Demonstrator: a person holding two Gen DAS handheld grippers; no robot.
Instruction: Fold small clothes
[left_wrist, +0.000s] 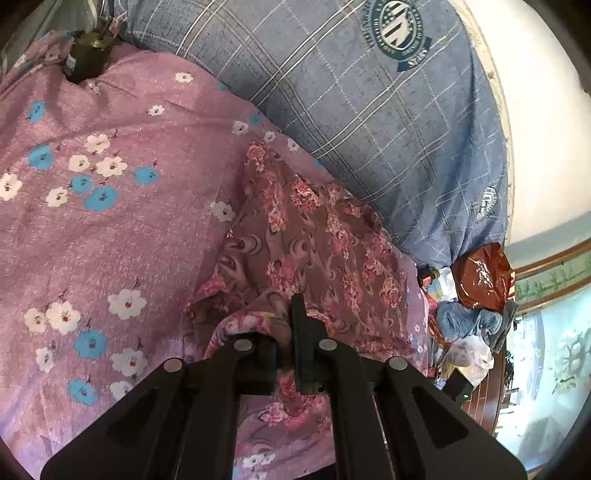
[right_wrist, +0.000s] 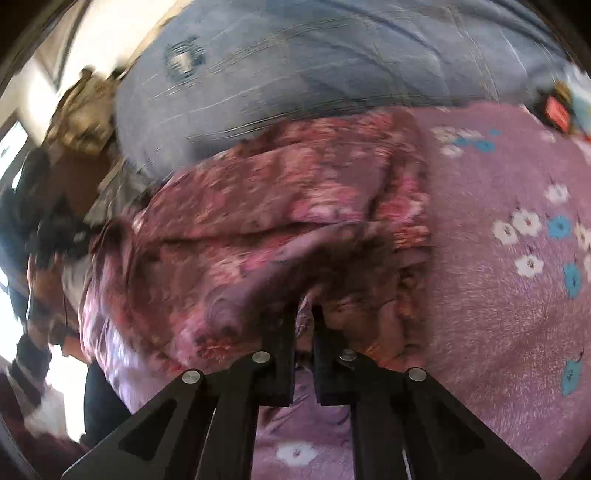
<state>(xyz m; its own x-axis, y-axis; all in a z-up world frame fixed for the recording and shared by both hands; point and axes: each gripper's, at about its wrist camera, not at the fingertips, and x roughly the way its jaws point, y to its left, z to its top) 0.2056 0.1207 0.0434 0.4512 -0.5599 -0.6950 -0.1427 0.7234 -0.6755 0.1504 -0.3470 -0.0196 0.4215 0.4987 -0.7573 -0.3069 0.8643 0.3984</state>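
Note:
A small brown-and-pink floral garment (left_wrist: 314, 236) lies crumpled on the pink flowered bedsheet (left_wrist: 110, 229), close to the blue checked pillow (left_wrist: 369, 110). My left gripper (left_wrist: 286, 314) is shut on a fold at the garment's near edge, and cloth bunches over its left finger. In the blurred right wrist view the same garment (right_wrist: 266, 206) spreads across the middle. My right gripper (right_wrist: 304, 314) is shut on another fold of it, with fabric pinched between the two fingers. The sheet (right_wrist: 498, 288) shows to the right.
The blue pillow (right_wrist: 314, 66) runs along the far side. A red plastic bag (left_wrist: 480, 277), blue cloth (left_wrist: 465, 321) and white bags sit past the bed's right edge. A dark object (left_wrist: 88, 55) rests on the sheet at top left. Clutter (right_wrist: 55, 221) fills the left side.

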